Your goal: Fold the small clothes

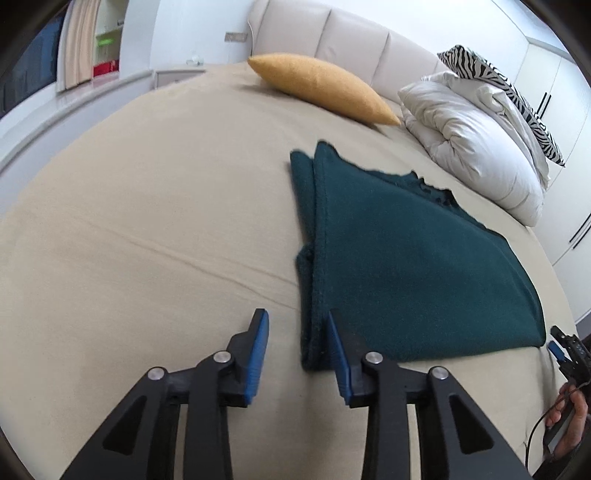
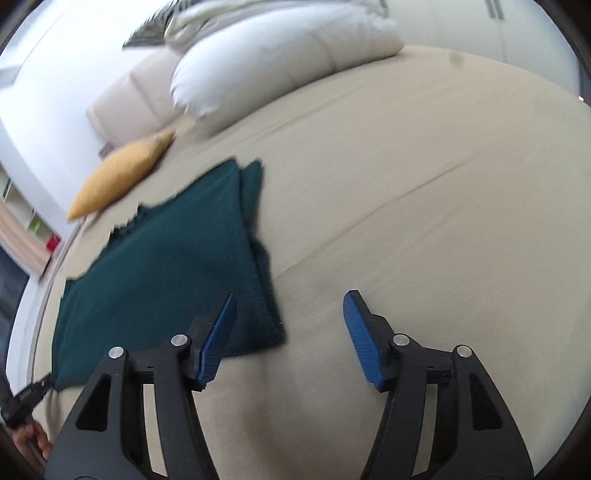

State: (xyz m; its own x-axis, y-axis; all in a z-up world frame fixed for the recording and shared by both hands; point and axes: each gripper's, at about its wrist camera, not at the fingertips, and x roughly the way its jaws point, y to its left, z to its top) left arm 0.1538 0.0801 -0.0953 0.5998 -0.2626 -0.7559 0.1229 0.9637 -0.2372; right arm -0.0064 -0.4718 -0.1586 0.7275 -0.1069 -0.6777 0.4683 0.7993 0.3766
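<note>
No legible brand, label or writing appears in either view. The left gripper (image 1: 297,354) is spread to a moderate width and holds nothing; its right blue pad (image 1: 338,360) lies over the near left edge of the cloth (image 1: 406,258), whether touching cannot be determined, and its left pad sits over bare bed (image 1: 147,221). The right gripper (image 2: 291,339) is spread wide and holds nothing; its left blue pad (image 2: 216,345) overlaps the near right corner of the cloth (image 2: 166,266), contact not determinable, and its right pad is over bare bed (image 2: 424,221). The cloth is dark green, folded into a layered panel, and lies flat on the beige bed; in the left wrist view it extends from 6 o'clock toward 2 o'clock, and in the right wrist view from 7 o'clock toward 11 o'clock. A yellow pillow (image 1: 321,86) lies beyond the cloth at 12 o'clock near the headboard (image 1: 332,33). A white duvet (image 1: 476,140) is piled at 2 o'clock, with a zebra-print pillow (image 1: 491,77) behind it. The right gripper (image 1: 570,354) also shows at 4 o'clock in the left wrist view.
</note>
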